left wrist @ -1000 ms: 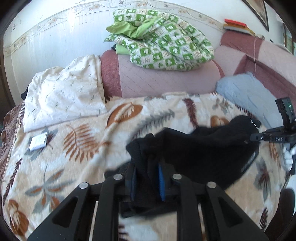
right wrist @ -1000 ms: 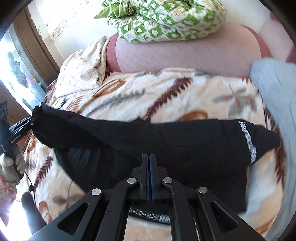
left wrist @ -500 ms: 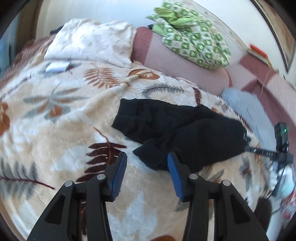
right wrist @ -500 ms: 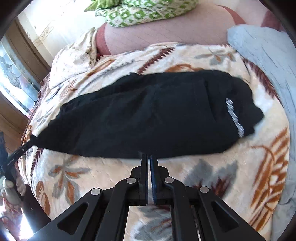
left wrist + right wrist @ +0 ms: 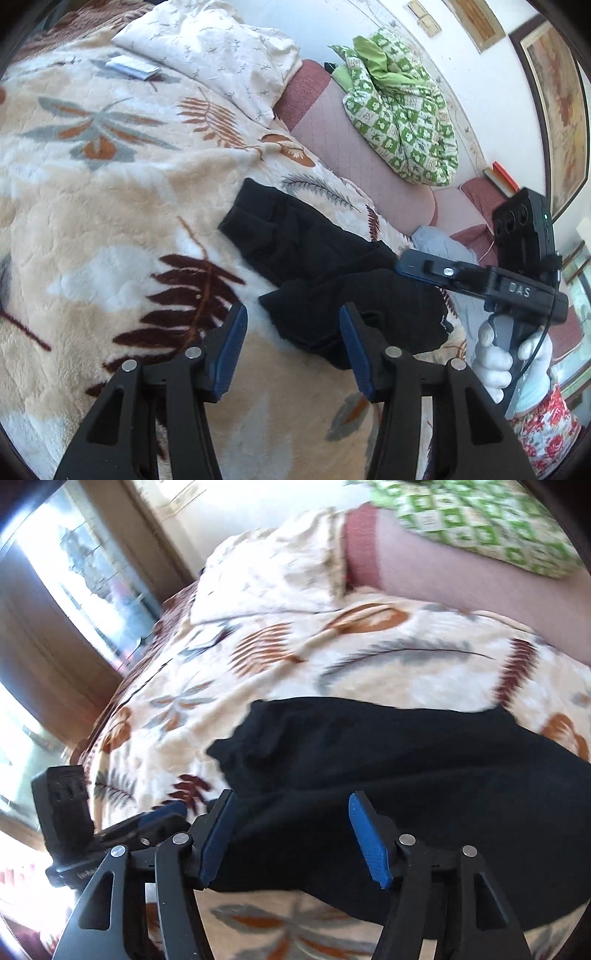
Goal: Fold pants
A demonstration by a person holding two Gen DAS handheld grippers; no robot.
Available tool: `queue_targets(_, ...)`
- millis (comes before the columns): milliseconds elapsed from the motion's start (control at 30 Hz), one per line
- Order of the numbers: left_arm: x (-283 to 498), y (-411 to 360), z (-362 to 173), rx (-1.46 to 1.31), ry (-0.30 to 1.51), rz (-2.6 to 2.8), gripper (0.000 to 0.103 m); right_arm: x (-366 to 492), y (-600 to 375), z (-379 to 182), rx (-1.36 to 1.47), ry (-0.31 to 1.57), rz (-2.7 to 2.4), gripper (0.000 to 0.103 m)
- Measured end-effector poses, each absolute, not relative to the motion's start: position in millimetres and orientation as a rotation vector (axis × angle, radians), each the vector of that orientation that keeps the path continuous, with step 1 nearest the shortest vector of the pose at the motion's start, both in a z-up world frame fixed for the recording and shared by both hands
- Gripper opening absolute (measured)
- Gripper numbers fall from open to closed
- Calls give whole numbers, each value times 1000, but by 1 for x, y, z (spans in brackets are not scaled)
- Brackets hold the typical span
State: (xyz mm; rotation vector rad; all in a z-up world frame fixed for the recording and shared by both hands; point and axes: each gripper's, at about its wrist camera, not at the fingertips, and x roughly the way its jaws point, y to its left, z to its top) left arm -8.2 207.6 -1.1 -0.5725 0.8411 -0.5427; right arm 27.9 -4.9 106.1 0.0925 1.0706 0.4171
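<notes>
Since both tongs (image 5: 291, 345) (image 5: 291, 834) let go, pants (image 5: 325, 280) seemingly lie folded.

A leaf-patterned blanket (image 5: 122, 206) covers the bed. Black pants (image 5: 332, 280) lie bunched on it just ahead of the left fingers. A cream pillow (image 5: 221, 51) and small packet (image 5: 133, 68) rest far beyond them.

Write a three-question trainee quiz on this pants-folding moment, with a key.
1. True or false: the left gripper is clamped on the black pants.
2. The pants lie on: A) a bare wooden floor, B) the leaf-print blanket, C) the green checked bundle.
3. Fill in: the right gripper has its jaws ____.

Key: 1 false, it is open and holds nothing. 2 B. 3 open.
</notes>
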Motion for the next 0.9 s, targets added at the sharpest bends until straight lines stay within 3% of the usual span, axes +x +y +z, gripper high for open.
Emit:
queue_targets(33,-7,211,-4,-590,844,-543,50,33,8,104,71,1095,440,43)
queue_targets(100,-7,216,-12,-633,857,-552,50,40,33,99,12,1139,472,37)
queue_targets(500,-12,212,-11,-519,887,-574,50,55,117,40,-400,1355,577,35)
queue_targets(567,-11,211,-10,-496,896,-584,50,56,113,33,-418,1383,559,17)
queue_targets(633,-10,214,-11,-515,895,-579,50,52,108,37,-403,1377,562,10)
queue_targets(900,-5,226,-12,-603,877,-544,51,63,86,94,-282,1210,493,8)
